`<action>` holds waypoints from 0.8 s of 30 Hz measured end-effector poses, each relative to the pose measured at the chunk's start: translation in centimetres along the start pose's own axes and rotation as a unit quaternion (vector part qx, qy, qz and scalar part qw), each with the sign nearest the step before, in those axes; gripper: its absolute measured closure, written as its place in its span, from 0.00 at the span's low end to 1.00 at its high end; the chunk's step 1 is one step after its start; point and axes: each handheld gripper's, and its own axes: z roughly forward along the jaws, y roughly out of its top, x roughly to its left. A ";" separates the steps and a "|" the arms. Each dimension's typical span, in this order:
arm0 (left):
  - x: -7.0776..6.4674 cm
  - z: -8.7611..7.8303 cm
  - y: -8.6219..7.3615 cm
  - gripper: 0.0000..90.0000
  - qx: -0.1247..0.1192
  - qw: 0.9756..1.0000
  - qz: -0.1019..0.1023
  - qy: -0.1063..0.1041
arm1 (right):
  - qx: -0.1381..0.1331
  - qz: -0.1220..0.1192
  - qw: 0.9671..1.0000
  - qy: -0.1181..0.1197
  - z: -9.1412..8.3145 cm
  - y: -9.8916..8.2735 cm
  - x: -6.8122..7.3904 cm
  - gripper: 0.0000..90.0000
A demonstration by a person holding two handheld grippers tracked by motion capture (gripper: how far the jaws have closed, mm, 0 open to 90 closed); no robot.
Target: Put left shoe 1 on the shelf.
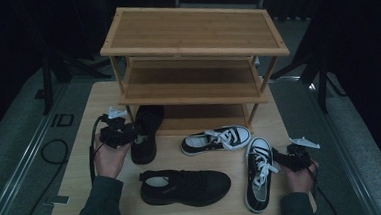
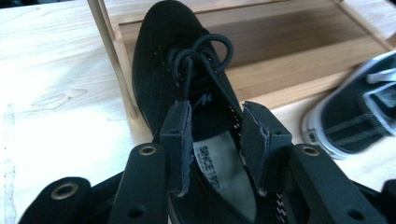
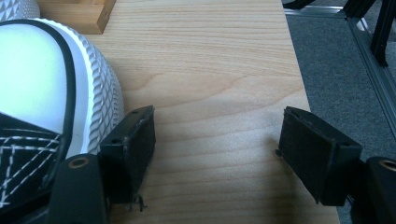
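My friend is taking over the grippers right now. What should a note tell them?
Left gripper: open, hovering over the black shoe whose toe sits on the rack's bottom shelf.
Right gripper: open, beside the toe of a black-and-white sneaker.
On the table: another black shoe and a second sneaker.
Left, probably: shelve the other three.

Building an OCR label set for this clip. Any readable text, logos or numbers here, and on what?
"SINCE 192": printed on the grey insole of the black mesh shoe, seen in the left gripper view; the line runs on under the right jaw, so the rest is hidden.
A small white logo mark on that shoe's tongue: a sign, not letters.
A pale print on the insole of the black shoe nearest the person, high view: too small to read.
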 end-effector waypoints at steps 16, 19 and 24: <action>1.6 -3.3 -2.8 0.71 -0.003 1.000 -0.007 -0.024 | 0.000 0.000 1.000 0.000 0.0 0.0 0.0 0.30; 1.8 -3.4 -3.4 0.71 0.003 1.000 -0.005 -0.023 | 0.000 0.000 1.000 0.000 0.0 0.0 0.0 0.30; 2.0 -2.9 -4.5 0.73 0.020 1.000 -0.007 -0.023 | 0.000 0.001 1.000 -0.001 0.0 0.0 0.0 0.30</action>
